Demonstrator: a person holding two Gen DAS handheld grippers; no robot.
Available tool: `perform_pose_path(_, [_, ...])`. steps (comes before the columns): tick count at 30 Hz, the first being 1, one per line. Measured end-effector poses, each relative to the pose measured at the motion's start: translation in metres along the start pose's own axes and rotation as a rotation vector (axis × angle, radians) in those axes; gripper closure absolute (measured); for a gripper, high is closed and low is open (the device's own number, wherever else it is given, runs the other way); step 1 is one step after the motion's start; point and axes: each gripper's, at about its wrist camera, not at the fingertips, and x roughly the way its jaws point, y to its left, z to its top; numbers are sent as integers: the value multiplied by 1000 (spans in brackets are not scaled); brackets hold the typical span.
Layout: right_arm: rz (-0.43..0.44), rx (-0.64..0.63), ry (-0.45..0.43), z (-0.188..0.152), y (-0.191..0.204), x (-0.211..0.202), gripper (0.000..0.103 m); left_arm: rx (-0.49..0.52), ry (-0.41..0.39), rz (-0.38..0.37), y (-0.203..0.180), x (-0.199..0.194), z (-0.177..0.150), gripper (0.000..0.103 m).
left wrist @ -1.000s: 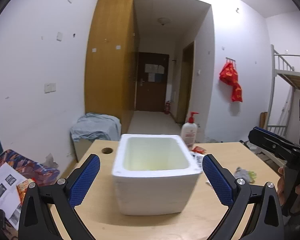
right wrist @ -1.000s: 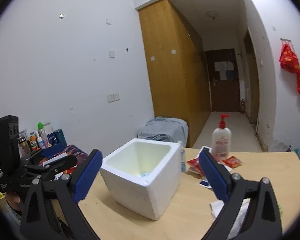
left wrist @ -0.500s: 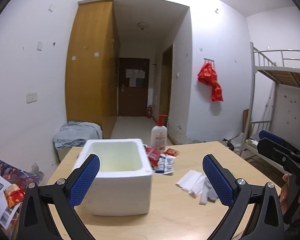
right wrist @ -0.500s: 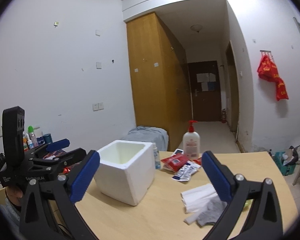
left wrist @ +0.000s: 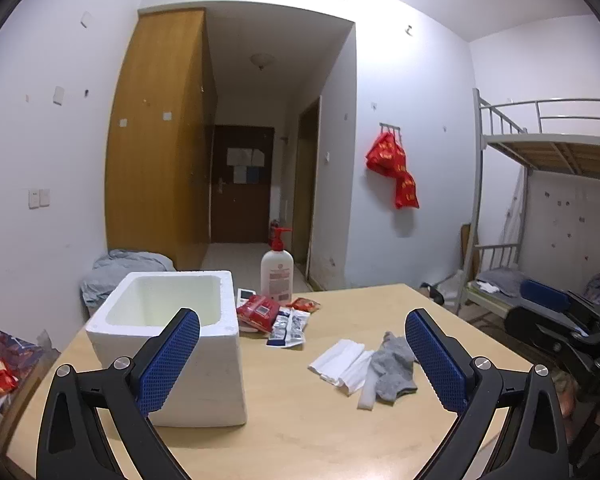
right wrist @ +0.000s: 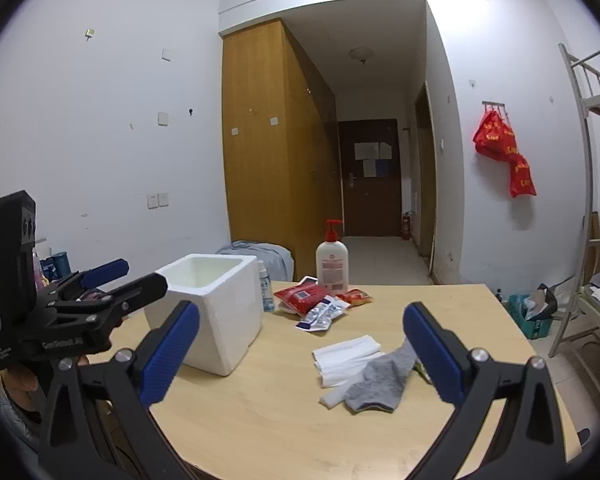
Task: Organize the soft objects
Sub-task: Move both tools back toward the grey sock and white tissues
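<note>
Both grippers hover above the near edge of the wooden table (left wrist: 300, 432), touching nothing. The left gripper (left wrist: 302, 364) has its blue-padded fingers (left wrist: 168, 364) spread wide with nothing between them; the foam box (left wrist: 172, 344) stands just beyond its left finger, on the left part of the table, upright and open at the top. The right gripper (right wrist: 300, 354) is likewise spread wide and holds nothing. In the right wrist view the left gripper shows at the far left, gripped by a hand (right wrist: 20, 376), its jaws parted there too. The soft things lie on the table to the right of the box: a grey sock (left wrist: 392, 368) with its edge over a folded white cloth (left wrist: 342, 364), the two touching. In the right wrist view the sock (right wrist: 380, 376) lies near the right finger, apart from it, and the cloth (right wrist: 344, 356) lies beside it towards the box (right wrist: 216, 308). Farther back, between box and pump bottle (left wrist: 276, 272), sits a small heap of red packets (left wrist: 258, 310) and blue-and-white sachets (left wrist: 288, 326). The bottle stands upright at the far edge.
</note>
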Motion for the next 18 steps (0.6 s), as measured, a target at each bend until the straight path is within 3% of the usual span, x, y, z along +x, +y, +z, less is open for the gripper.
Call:
perform_pose_path(7, [-34, 12, -9, -15, -18, -6, 0, 6, -25, -19, -10, 2, -18, 0])
perform_pose_path(18, [-100, 66, 60, -39, -45, 0, 0, 38, 27, -106, -40, 21, -52, 0])
